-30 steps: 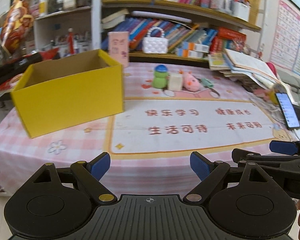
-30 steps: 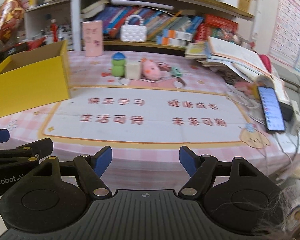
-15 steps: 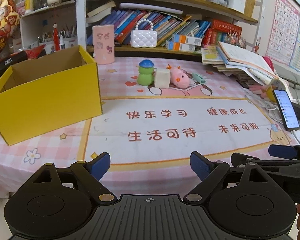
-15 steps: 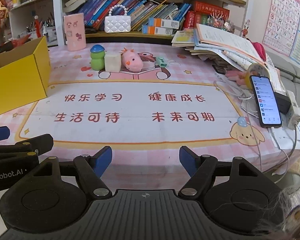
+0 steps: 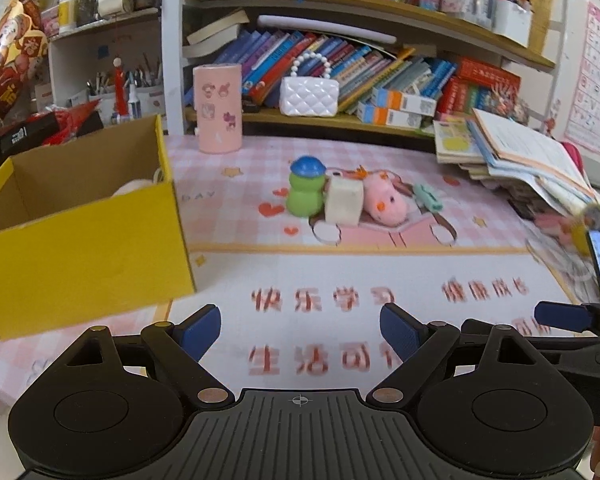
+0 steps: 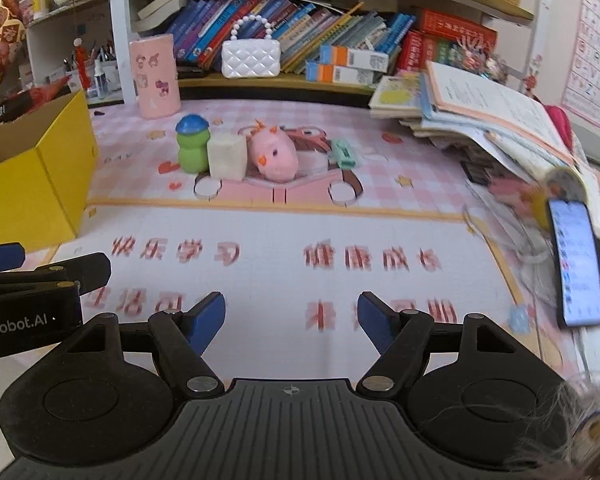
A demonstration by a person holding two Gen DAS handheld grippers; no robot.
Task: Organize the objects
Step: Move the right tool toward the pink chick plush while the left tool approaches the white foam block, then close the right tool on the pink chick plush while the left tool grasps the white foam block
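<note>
A row of small toys lies at the far middle of the pink mat: a green bottle toy with a blue cap (image 5: 305,191) (image 6: 193,145), a white cube (image 5: 343,201) (image 6: 227,157), a pink plush (image 5: 384,201) (image 6: 275,157) and a mint clip (image 5: 427,197) (image 6: 343,153). An open yellow box (image 5: 84,256) (image 6: 36,176) stands at the left, with something pale inside. My left gripper (image 5: 300,330) and right gripper (image 6: 291,318) both hover open over the mat's printed red characters, well short of the toys, with nothing between the fingers.
A pink cylinder holder (image 5: 217,108) and a white quilted purse (image 5: 309,96) stand by the bookshelf at the back. Stacked open books (image 6: 484,112) and a lit phone (image 6: 576,264) with cables crowd the right edge of the table.
Both grippers have moved forward over the table toward the toys, which now look larger and nearer. The yellow box has slid toward the left edge of both views. Jaws unchanged.
</note>
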